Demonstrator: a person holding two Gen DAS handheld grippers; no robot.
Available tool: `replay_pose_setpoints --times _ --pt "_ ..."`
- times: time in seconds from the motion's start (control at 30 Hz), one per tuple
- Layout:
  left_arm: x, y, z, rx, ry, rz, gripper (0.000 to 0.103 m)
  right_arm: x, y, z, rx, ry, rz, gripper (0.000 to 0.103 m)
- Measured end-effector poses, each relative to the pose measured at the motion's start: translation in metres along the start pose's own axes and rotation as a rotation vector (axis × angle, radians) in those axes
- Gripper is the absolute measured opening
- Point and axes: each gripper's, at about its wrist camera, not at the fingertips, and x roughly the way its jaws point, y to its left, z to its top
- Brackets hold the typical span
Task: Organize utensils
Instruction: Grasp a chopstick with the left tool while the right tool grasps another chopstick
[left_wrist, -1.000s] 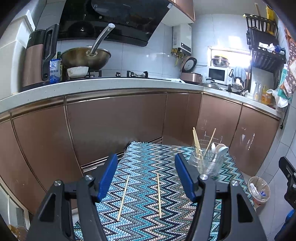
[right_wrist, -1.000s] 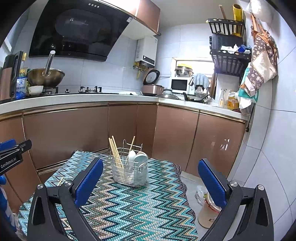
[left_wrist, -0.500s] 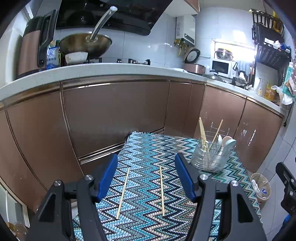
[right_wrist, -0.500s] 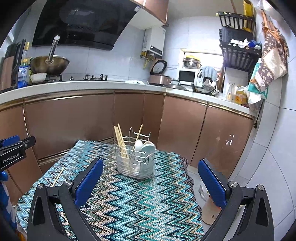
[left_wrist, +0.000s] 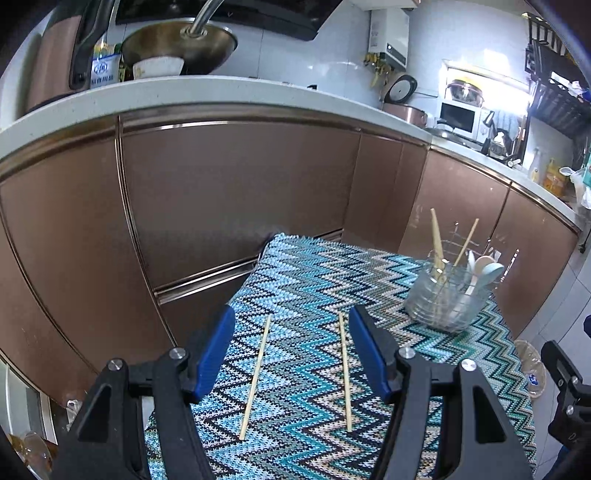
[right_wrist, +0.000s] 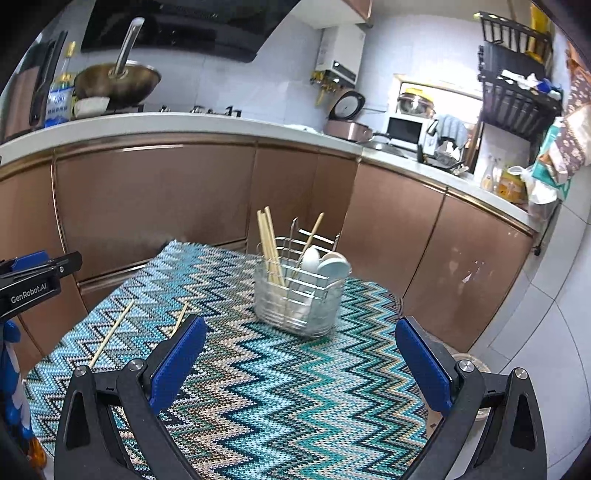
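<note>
**Lining up on the loose chopsticks**

My left gripper (left_wrist: 291, 354) hangs over the near end of the zigzag cloth (left_wrist: 317, 280) with its fingers spread wide and nothing between them. Two chopsticks lie flat on the cloth inside that gap — the left chopstick (left_wrist: 255, 376) angled slightly, the right chopstick (left_wrist: 344, 371) close to my right-hand finger. They lie apart, roughly parallel, not touching each other.

My right gripper (right_wrist: 301, 363) is also wide open and empty, pointed at the wire utensil holder (right_wrist: 297, 297), which stands upright farther along the cloth and already carries several chopsticks and a few pale spoons.

So I judge this to be the pickup step: two sticks left to gather, the holder waiting. Next I would drop the left gripper down onto one stick only, centre it between the pads and close near its middle — thin and flat on fabric, it could roll or slip out.
</note>
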Motion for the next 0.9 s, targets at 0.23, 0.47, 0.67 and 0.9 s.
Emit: replay_pose_setpoints --times 0.23,0.47,0.67,0.9 --pt "0.022 0.018 -0.003 -0.027 0.037 0.010 0.062 0.021 0.025 0.001 -0.052 0.048 0.041 0.101" --pt "0.039 0.037 -0.007 -0.049 0.067 0.023 0.062 0.035 0.047 0.003 -0.096 0.081 0.071 0.101" --pt "0.053 0.052 -0.010 -0.071 0.092 0.031 0.062 0.045 0.062 0.003 -0.124 0.108 0.086 0.099" --pt "0.074 0.069 -0.010 -0.067 0.154 0.033 0.062 0.063 0.075 0.001 -0.105 0.177 0.192 0.092"
